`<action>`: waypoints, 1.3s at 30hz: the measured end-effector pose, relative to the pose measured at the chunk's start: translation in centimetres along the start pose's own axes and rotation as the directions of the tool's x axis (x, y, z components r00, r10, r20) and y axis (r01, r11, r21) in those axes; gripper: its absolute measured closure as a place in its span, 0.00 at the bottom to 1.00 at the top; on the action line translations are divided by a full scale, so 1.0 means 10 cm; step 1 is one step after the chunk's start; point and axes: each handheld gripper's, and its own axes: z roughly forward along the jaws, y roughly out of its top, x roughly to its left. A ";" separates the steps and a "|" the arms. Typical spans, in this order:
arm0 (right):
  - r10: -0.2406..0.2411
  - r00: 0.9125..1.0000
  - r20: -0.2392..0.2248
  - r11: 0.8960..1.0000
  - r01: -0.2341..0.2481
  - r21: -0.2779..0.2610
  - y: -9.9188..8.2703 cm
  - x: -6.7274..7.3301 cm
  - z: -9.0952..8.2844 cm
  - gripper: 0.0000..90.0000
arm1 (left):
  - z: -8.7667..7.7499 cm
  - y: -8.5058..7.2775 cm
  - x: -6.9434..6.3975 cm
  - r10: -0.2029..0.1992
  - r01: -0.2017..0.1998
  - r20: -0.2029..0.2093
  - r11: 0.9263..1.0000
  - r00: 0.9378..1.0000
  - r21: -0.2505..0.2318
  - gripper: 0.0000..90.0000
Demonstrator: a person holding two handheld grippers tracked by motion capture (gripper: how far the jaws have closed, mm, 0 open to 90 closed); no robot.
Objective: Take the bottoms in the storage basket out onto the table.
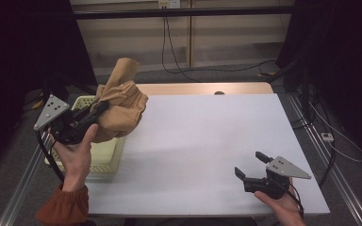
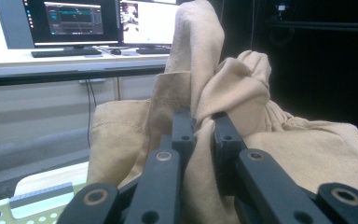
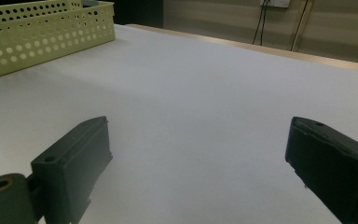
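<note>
A pale yellow perforated plastic basket (image 1: 104, 157) sits at the white desk's (image 1: 202, 141) left edge. Above it, the left gripper's (image 1: 99, 109) fingers pinch a bunched tan cloth garment (image 1: 122, 106), held aloft. The right gripper (image 1: 250, 165) rests near right, fingers spread.

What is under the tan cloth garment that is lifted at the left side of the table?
A pale yellow perforated plastic basket is under the tan cloth garment. The garment covers the basket's inside, so its contents cannot be seen.
</note>
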 end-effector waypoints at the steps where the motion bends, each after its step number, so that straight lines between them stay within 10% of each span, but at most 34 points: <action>1: 0.000 1.000 0.000 1.000 0.000 0.001 0.00 0.00 0.00 0.07 | 0.01 0.00 0.00 0.000 0.000 0.002 1.000 1.000 0.002 0.92; 39: -0.006 1.000 0.001 1.000 0.006 -0.004 0.00 -0.01 -0.01 0.07 | 0.43 0.10 -0.31 0.046 -0.049 0.102 0.998 0.994 0.025 0.93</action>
